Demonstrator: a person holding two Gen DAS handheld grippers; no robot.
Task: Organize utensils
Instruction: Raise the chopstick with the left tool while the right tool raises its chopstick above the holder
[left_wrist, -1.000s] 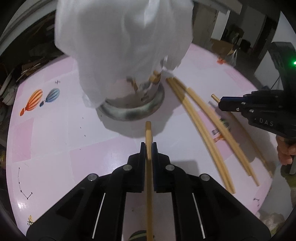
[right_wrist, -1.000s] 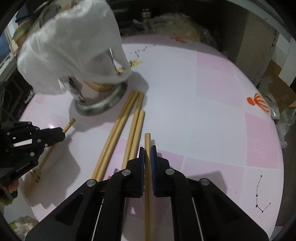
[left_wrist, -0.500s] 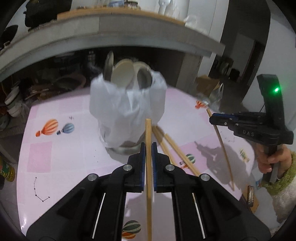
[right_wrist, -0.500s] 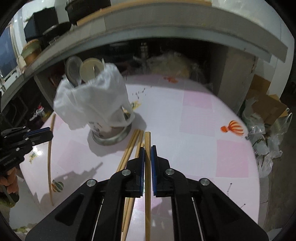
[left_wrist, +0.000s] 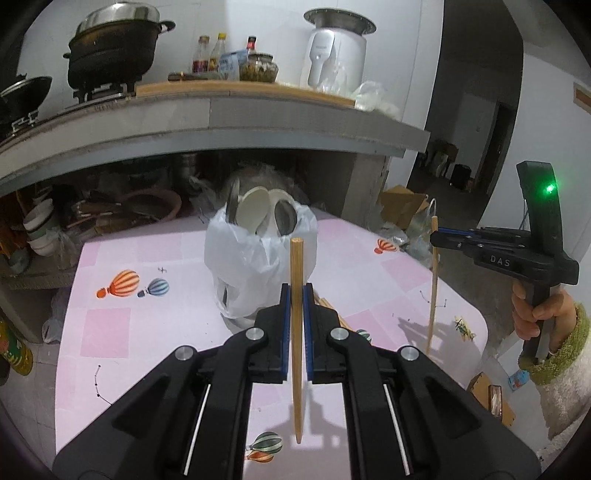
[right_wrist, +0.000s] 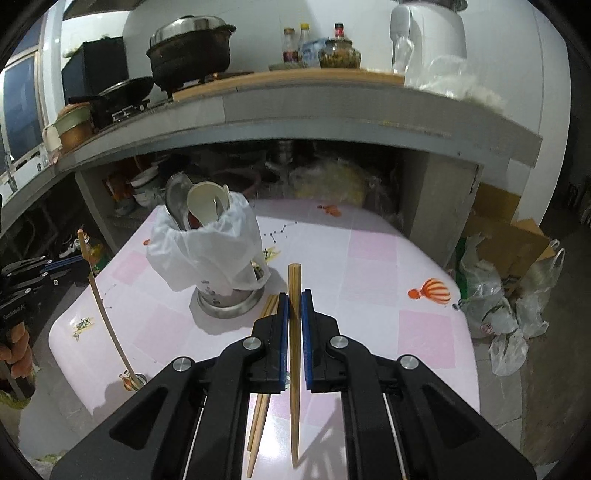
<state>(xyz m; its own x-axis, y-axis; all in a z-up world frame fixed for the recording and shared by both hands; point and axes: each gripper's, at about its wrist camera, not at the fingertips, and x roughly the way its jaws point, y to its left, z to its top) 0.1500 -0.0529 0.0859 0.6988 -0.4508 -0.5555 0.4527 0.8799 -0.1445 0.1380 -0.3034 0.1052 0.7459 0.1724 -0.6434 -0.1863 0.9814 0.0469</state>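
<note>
1. My left claw (left_wrist: 296, 291) is clamped tight on 1 wooden chopstick (left_wrist: 296, 332); the stick stands between the blue pads, its blunt end above them and its thin end hanging below, off the desk (left_wrist: 110, 332).
2. My right claw (right_wrist: 294, 299) is pinched shut on a second chopstick (right_wrist: 294, 369) the same way, upright between the pads and clear of the desk.
3. In the left wrist view, my right claw (left_wrist: 437, 238) shows at the right edge, gripped by my right hand (left_wrist: 535, 314) in a fuzzy cuff, with its chopstick (left_wrist: 433, 288) hanging down over the desk's right side.
4. In the right wrist view, my left claw (right_wrist: 70, 264) shows at the left edge with its chopstick (right_wrist: 101, 306) slanting down over the desk's near left corner.
5. More chopsticks (right_wrist: 262, 369) lie loose on the desk, running from the holder's base toward me, just left of my right claw. I cannot count them exactly.
6. The utensil holder (right_wrist: 229, 295), a metal cup on a round base, stands near the desk's middle, ahead of both claws. A white plastic bag (left_wrist: 251, 266) drapes over it, and spoons (left_wrist: 255, 214) stick up from its top.
7. The desk has a pink checked cover printed with hot-air balloons (left_wrist: 123, 284).
8. Behind it runs a grey kitchen counter (left_wrist: 221, 114) bearing a black pot (left_wrist: 110, 55), bottles (left_wrist: 210, 55) and a white appliance (left_wrist: 336, 55).
</note>
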